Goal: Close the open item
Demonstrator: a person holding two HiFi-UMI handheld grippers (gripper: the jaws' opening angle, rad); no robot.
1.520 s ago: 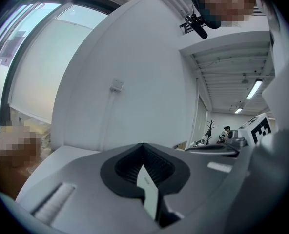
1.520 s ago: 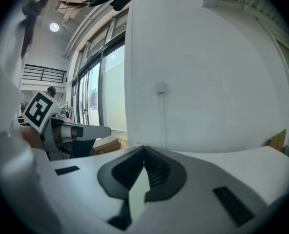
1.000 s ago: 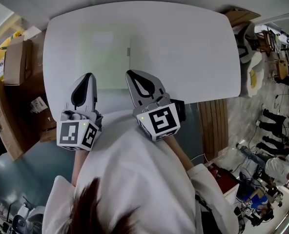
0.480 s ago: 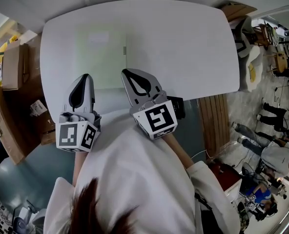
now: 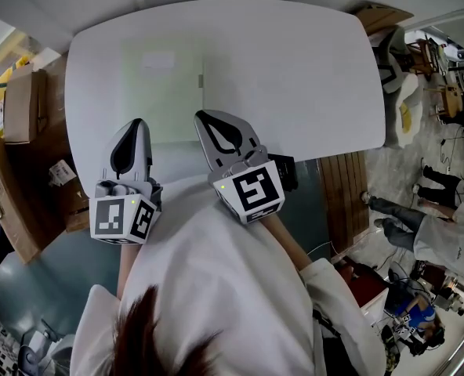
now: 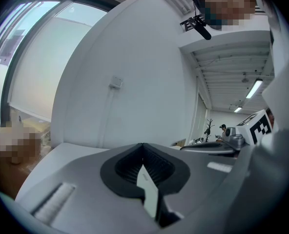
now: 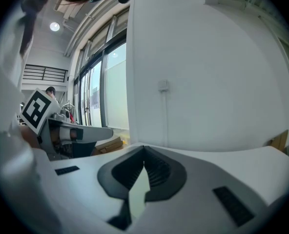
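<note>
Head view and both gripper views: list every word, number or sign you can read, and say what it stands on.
No readable text in any view.
Cube on the left tongs, cube on the right tongs: black-and-white square patterns only, no letters or numbers.
White label on a cardboard box left of the table: print too small to read.

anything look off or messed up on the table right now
Nothing stands out. The white table shows no spill or damage, and the left gripper and right gripper sit shut and empty at its near edge.
</note>
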